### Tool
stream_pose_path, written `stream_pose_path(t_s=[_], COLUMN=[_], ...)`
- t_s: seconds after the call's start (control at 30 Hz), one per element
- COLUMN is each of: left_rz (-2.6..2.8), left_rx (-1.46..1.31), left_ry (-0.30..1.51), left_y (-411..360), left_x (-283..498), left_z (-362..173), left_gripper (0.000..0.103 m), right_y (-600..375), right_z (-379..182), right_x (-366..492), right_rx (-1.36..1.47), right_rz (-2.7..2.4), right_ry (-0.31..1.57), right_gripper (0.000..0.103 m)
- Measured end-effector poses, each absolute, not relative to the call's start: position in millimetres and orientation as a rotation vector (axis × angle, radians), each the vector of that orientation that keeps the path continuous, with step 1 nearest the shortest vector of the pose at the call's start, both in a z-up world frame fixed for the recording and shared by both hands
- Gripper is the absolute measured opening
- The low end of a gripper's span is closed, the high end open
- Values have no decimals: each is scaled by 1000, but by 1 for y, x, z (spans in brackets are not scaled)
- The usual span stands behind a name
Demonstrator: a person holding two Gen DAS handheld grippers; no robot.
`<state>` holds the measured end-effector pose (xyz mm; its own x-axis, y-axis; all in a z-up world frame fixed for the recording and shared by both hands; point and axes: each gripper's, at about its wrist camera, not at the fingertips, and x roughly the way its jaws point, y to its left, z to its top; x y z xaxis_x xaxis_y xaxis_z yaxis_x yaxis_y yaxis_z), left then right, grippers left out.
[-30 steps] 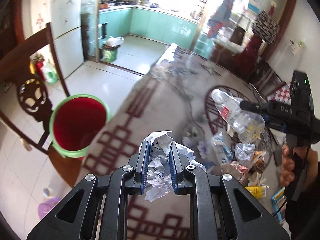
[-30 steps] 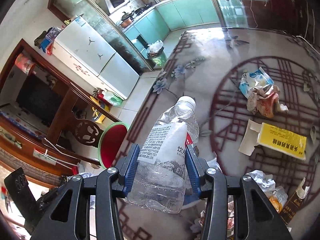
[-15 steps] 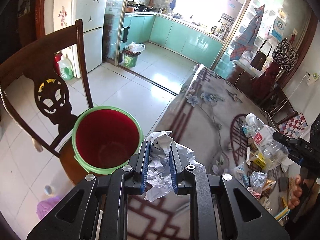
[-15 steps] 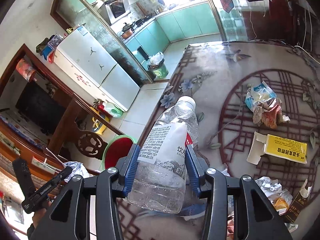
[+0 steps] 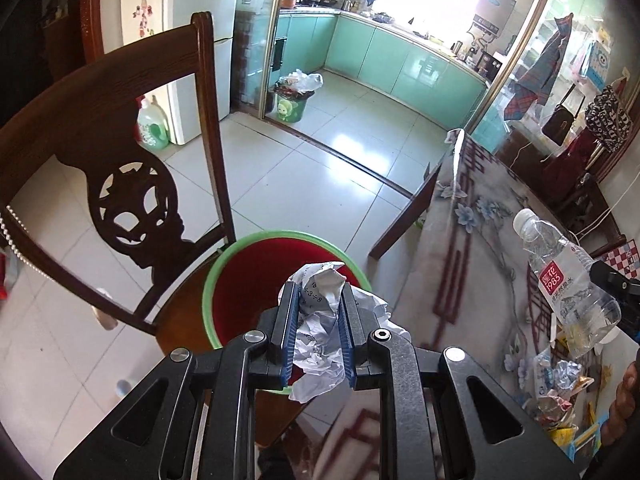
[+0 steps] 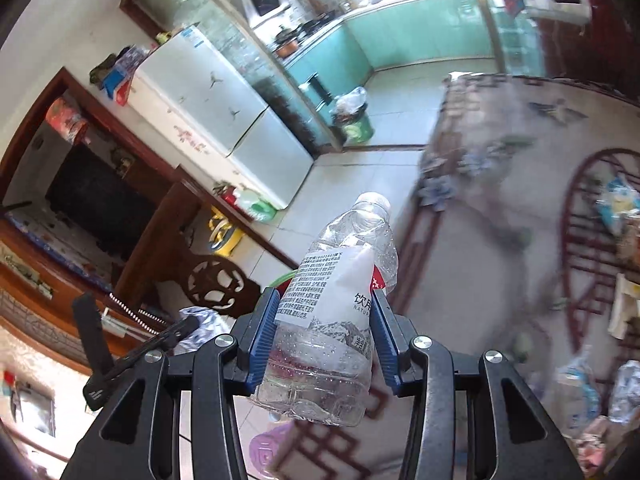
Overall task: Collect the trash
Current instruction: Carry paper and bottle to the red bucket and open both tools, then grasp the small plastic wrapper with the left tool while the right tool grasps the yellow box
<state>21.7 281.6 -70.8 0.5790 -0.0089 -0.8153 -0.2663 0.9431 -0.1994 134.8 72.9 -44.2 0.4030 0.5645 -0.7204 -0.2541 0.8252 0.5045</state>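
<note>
Glossy tiled floor below; left gripper (image 5: 318, 312) pinches crumpled paper (image 5: 320, 320) over round red bin (image 5: 248, 276); right gripper (image 6: 324, 332) clamps ribbed clear bottle (image 6: 340, 304).

Both wrist views look down forward; shared: red bin (image 5: 256, 280), table (image 6: 500, 240).

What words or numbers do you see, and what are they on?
"1983" on the red label of the plastic bottle.
"NATUR", cut off, on that bottle's white label; the fine print is too small.
"8" among handwritten sums on the crumpled paper; the rest is unreadable.
</note>
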Motion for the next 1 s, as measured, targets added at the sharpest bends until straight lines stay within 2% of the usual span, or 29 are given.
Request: stream_pose_path(t_s=[0.27, 0.4, 0.7, 0.73, 0.8, 0.83, 0.87, 1.0], left_rz=[141, 127, 129, 148, 180, 185, 185, 164], left_rx=[-347, -337, -310, -294, -263, -256, -255, -254], left_ry=[1074, 1106, 1122, 1119, 1115, 1106, 1085, 1048], left_y=[325, 333, 341, 341, 342, 342, 342, 334], left_x=[38, 49, 64, 64, 65, 64, 61, 53], left_z=[-122, -135, -147, -147, -145, -142, -137, -121], left_gripper=[19, 19, 20, 24, 47, 69, 80, 80], right_y=[187, 205, 225, 227, 226, 224, 223, 212], right_z=[-125, -170, -208, -211, -214, -214, -214, -203], right_x=[158, 163, 172, 174, 176, 176, 175, 165], right_rx=[261, 254, 238, 242, 261, 266, 269, 285], right_rz=[647, 622, 578, 572, 562, 555, 553, 550], right_ry=[1195, 1273, 1331, 1338, 1344, 1343, 1340, 1317], right_gripper=[43, 43, 46, 46, 47, 48, 48, 48])
